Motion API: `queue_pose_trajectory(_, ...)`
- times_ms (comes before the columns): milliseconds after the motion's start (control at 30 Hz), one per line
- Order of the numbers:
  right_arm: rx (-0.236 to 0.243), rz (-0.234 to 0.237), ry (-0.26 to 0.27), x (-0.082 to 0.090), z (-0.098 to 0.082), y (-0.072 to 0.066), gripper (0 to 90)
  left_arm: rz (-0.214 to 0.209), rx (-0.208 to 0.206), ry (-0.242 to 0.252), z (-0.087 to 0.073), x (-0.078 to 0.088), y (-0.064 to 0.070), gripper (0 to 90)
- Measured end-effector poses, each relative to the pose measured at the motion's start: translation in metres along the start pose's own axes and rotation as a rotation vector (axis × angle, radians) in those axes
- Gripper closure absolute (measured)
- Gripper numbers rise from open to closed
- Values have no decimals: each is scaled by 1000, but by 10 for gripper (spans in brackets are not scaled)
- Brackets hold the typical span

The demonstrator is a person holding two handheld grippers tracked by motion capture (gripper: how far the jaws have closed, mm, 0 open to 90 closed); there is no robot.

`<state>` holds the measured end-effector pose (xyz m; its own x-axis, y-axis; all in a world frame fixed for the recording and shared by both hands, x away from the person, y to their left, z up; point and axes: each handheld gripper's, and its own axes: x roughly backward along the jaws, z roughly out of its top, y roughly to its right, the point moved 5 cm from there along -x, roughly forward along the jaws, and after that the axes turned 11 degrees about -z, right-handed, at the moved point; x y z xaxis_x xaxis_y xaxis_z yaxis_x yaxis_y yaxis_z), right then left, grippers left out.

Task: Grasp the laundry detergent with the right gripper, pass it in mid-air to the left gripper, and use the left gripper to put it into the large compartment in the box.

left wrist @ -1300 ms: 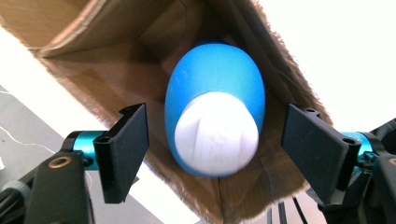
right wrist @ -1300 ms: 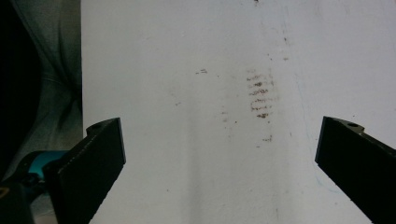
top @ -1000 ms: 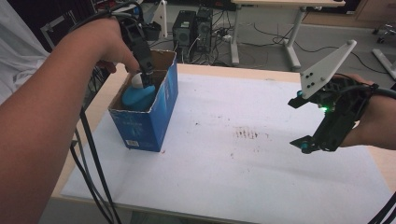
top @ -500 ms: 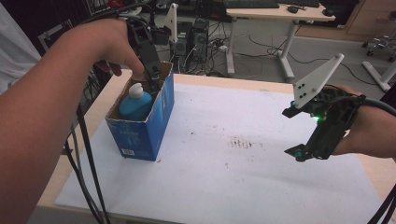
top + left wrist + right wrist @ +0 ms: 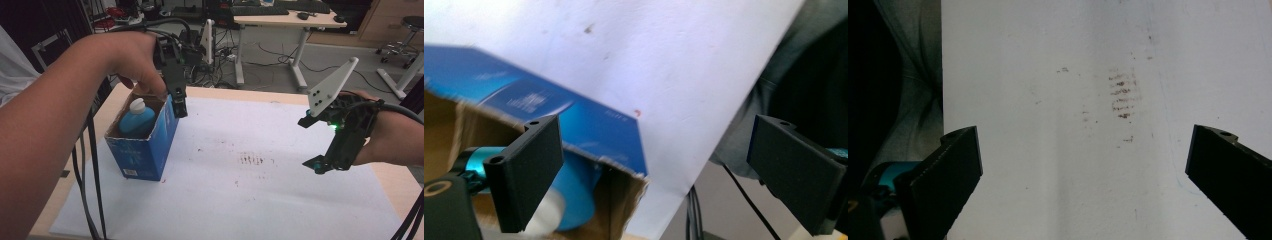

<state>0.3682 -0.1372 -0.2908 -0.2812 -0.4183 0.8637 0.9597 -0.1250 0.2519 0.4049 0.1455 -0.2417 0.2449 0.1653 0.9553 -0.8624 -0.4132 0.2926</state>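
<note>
A blue cardboard box (image 5: 142,145) is seen on the left side of the table (image 5: 395,185), standing on a big white sheet (image 5: 260,200). Its top is open, and brown, rough card is shown on the torn inside edge. A smooth blue bottle (image 5: 134,120) with a round white cap (image 5: 137,104) is held inside the box. The left gripper (image 5: 181,106) is held just above the box's far right corner, with its flat black jaws spread wide and nothing between them. The right gripper (image 5: 320,145) is held up over the right side of the sheet, well apart from the box, its jaws also spread wide and empty. Small reddish-brown marks (image 5: 1122,95) are smeared on the sheet.
</note>
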Motion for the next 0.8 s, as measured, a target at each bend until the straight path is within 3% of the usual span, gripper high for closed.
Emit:
queue_pose_trajectory(300,11,16,-39,3,-4,1,7,-20,-102,-55,19,-14,4,16)
queue_pose_trajectory(533,28,43,-116,4,-7,2,7,-14,-145,-86,27,-21,2,16)
queue_pose_trajectory(800,82,54,-208,4,-7,3,7,-2,-202,-96,30,-24,2,16)
